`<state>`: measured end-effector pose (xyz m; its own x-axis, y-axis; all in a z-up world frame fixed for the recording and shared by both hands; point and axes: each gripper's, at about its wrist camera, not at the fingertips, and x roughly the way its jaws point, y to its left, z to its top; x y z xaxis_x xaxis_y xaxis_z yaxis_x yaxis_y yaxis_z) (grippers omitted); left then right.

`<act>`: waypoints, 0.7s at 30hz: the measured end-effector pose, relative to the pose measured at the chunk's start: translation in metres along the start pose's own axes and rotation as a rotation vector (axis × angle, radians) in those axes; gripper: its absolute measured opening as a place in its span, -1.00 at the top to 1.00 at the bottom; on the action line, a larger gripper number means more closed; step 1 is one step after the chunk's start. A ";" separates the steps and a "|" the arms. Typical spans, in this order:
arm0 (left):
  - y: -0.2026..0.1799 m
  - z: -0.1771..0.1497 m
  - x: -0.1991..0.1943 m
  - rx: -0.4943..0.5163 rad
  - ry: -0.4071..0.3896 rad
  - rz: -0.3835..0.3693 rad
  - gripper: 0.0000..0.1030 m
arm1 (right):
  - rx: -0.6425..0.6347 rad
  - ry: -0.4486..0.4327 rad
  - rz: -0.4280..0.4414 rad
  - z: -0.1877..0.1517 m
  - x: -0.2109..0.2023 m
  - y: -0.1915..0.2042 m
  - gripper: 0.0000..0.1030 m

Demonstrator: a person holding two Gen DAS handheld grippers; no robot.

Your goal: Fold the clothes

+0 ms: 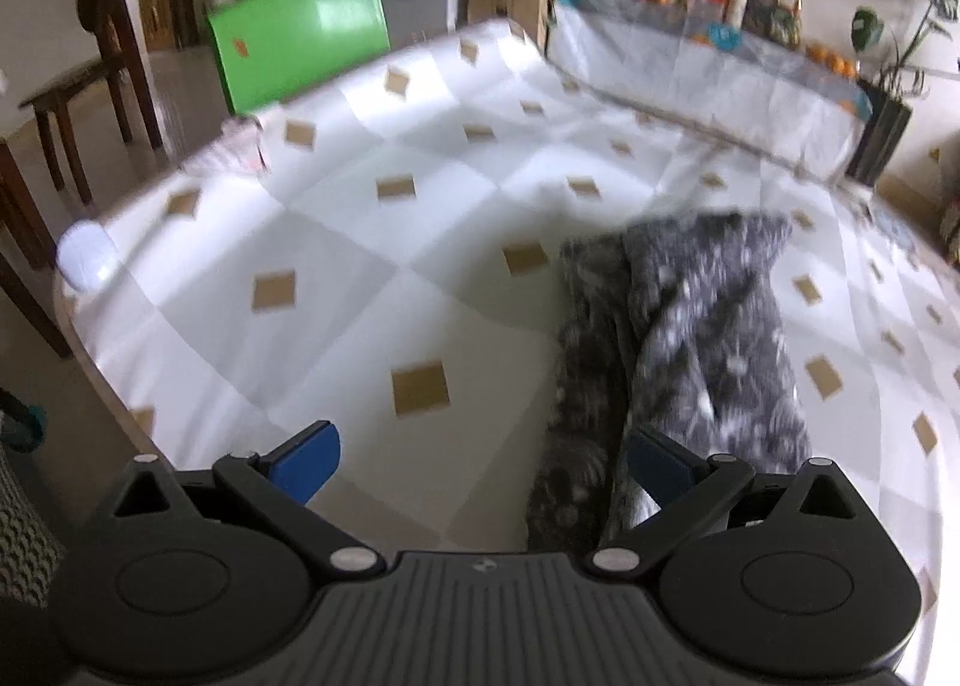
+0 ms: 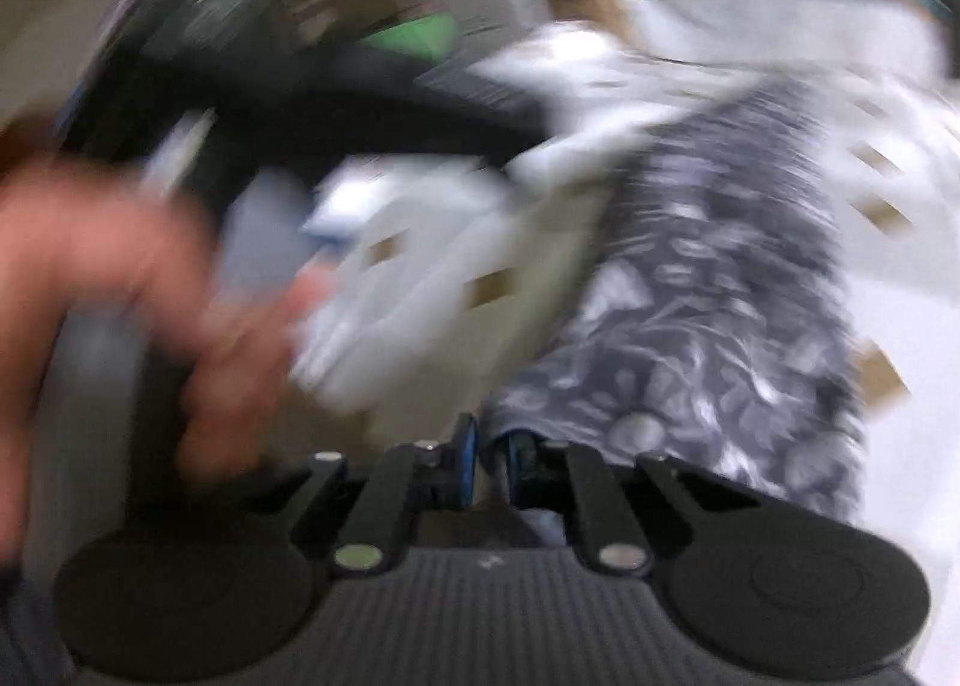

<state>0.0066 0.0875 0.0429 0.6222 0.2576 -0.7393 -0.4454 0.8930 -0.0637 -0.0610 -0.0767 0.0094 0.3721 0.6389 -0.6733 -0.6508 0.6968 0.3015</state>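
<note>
The table point(image 1: 420, 218) was broad and rounded at its edge, covered by a smooth white cloth checked in pale grey with small tan squares. On it, toward my right, lay the garment point(image 1: 690, 338): a soft, limp piece of dark grey cloth with a whitish mottled print, gathered into a long strip of two overlapping lengths with rumpled edges. My left claw point(image 1: 480, 458) hung open over the cloth near the table's edge, its blue-padded fingers point(image 1: 306, 461) spread wide with nothing between them; the right-hand finger stood just beside the garment's near end. My right claw point(image 2: 489, 461) was nearly closed, and the near hem of the garment point(image 2: 720, 296) ran down to its narrow gap. I judged that it pinched that hem, though heavy blur left the hold itself unclear. A hand point(image 2: 120, 296) showed at the left of the right wrist view, blurred.

I judged the step to be a drag or fold of the strip, led by the right claw. The next move called for a firm pinch on thin, slippery fabric, with the layers kept even.
</note>
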 end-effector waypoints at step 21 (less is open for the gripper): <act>-0.018 -0.010 0.014 0.087 0.092 -0.094 -0.97 | -0.030 0.161 -0.022 -0.010 -0.011 -0.020 -0.03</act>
<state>0.0168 0.0715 0.0271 0.5949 0.1398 -0.7916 -0.3277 0.9414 -0.0800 -0.0584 -0.1006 0.0039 0.2770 0.5617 -0.7796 -0.6643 0.6982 0.2670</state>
